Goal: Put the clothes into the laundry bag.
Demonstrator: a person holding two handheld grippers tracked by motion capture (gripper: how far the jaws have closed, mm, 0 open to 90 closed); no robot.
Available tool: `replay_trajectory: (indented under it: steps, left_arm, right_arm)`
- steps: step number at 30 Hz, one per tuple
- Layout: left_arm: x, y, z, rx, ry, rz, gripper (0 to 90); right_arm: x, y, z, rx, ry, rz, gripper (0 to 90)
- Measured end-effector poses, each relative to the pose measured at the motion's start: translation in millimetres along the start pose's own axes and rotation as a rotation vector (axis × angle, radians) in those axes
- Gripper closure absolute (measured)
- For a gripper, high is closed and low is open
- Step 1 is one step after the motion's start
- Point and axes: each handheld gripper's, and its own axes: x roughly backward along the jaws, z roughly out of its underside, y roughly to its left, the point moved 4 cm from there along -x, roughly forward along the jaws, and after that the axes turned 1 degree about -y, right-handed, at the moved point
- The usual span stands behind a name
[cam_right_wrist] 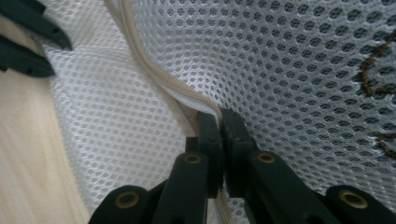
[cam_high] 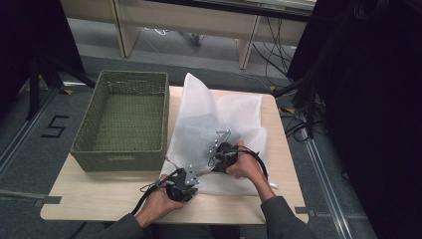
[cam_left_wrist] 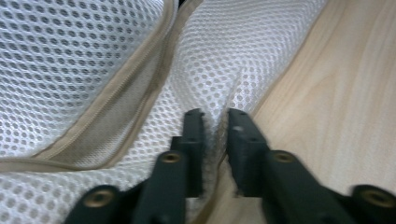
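Observation:
A white mesh bag (cam_high: 224,114) with a beige zipper (cam_left_wrist: 135,93) lies on the wooden table (cam_high: 99,194), its upper flap raised. My left gripper (cam_high: 190,173) is at the bag's near left edge. In the left gripper view its jaws (cam_left_wrist: 215,116) are shut on a bunched fold of mesh beside the table surface. My right gripper (cam_high: 215,155) is on the bag's middle. In the right gripper view it (cam_right_wrist: 219,116) is shut on the zipper (cam_right_wrist: 154,70) edge, lifting it. The left gripper's fingers (cam_right_wrist: 28,37) show in that view's top left corner.
An empty green woven basket (cam_high: 124,119) stands on the table's left half, touching the bag's left side. Brown stitching (cam_right_wrist: 373,60) marks the mesh. Dark stands and cables flank the table, and desk legs stand behind it.

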Motion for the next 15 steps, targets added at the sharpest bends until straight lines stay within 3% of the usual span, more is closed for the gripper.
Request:
replay_trajectory:
  steps: [2, 5, 8, 13, 15]
  left_arm:
    - [0.6, -1.3, -1.0, -0.012, 0.006, 0.003, 86.6]
    - [2.5, -10.0, -0.7, -0.038, 0.016, 0.054, 87.7]
    - [3.2, -13.8, 0.0, -0.051, 0.017, 0.060, 88.1]
    - [6.0, -16.6, 1.8, -0.056, 0.018, 0.074, 88.5]
    - [6.7, -18.4, 2.7, -0.063, 0.022, 0.081, 88.5]
  right_arm:
    - [-2.9, -3.1, 0.5, -0.015, -0.001, 0.015, 88.7]
    - [-6.2, -8.8, 0.6, -0.015, -0.007, 0.035, 88.7]
    - [-8.5, -14.0, 0.7, -0.046, -0.015, 0.048, 88.7]
    - [-8.6, -22.5, 0.6, -0.052, -0.035, 0.082, 88.8]
    - [-9.2, -30.6, 0.7, -0.081, -0.041, 0.113, 88.8]
